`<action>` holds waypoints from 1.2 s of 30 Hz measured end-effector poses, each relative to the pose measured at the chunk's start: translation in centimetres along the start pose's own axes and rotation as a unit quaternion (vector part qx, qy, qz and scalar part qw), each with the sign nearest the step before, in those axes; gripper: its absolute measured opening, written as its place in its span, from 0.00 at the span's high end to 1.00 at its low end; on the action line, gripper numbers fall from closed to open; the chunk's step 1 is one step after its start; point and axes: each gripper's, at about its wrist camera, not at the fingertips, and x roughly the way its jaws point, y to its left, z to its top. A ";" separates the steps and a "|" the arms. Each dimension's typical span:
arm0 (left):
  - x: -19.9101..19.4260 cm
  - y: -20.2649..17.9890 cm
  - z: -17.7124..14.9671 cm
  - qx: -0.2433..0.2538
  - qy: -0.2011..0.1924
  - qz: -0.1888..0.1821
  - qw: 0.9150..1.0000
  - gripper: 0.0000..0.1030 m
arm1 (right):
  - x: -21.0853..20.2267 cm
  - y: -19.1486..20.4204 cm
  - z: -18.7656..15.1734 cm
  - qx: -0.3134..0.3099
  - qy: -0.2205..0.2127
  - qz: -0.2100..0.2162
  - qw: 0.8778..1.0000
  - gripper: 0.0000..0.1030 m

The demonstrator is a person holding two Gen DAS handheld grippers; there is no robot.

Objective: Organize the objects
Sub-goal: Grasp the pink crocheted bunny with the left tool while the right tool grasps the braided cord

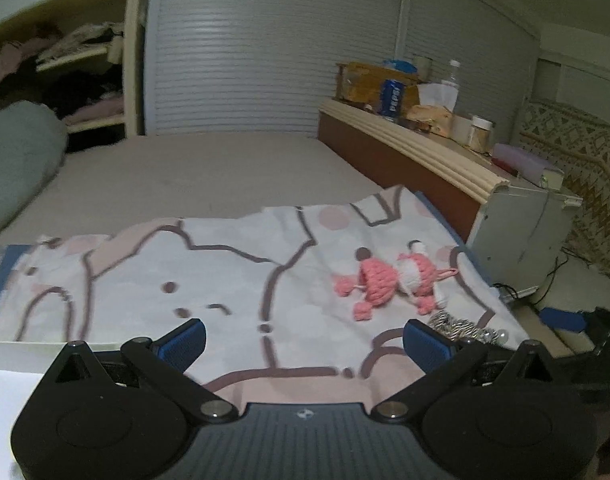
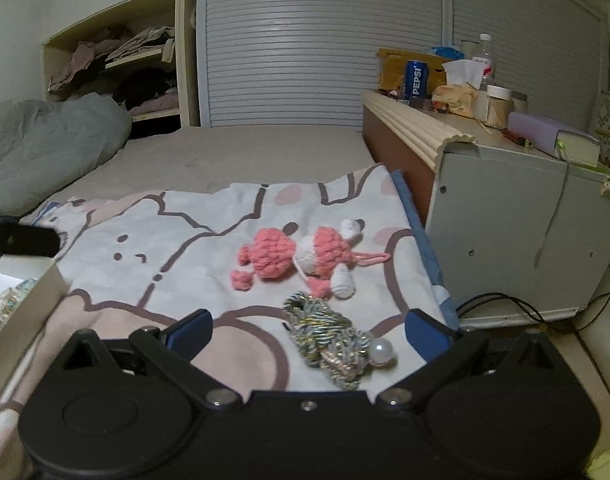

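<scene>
The left gripper (image 1: 303, 346) has a matte black body with two broad rounded lobes, each with a faint raised disc on top. Between the lobes sits a dark ribbed plate with a small pale emblem near its front edge. Two black link arms run forward from silver round-headed screws, and each carries a blue textured pad on its fingers (image 1: 183, 342). A triangular cut-out sits beside each arm. The right gripper (image 2: 308, 330) has the same black lobes, silver screws and blue fingers (image 2: 425, 334), with a plain smooth centre and one small screw there.
</scene>
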 end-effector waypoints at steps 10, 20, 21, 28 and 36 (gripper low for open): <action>7.6 -3.8 1.7 0.007 0.019 -0.047 0.999 0.00 | 3.4 -1.7 -1.9 -0.044 0.001 0.009 0.999 0.00; 15.0 -6.9 1.6 0.042 0.031 -0.068 0.996 0.09 | 5.7 -3.5 -2.6 -0.009 0.001 0.066 0.998 0.13; 15.6 -6.9 1.5 0.037 0.034 -0.071 0.996 0.11 | 5.9 -3.6 -2.7 -0.006 0.001 0.073 0.997 0.14; 18.8 -6.8 0.8 0.027 0.036 -0.088 0.995 0.37 | 6.3 -3.9 -3.0 0.001 0.003 0.097 0.995 0.26; 19.5 -6.3 0.5 0.015 0.040 -0.089 0.995 0.72 | 6.9 -3.5 -3.2 -0.011 0.018 0.087 0.996 0.29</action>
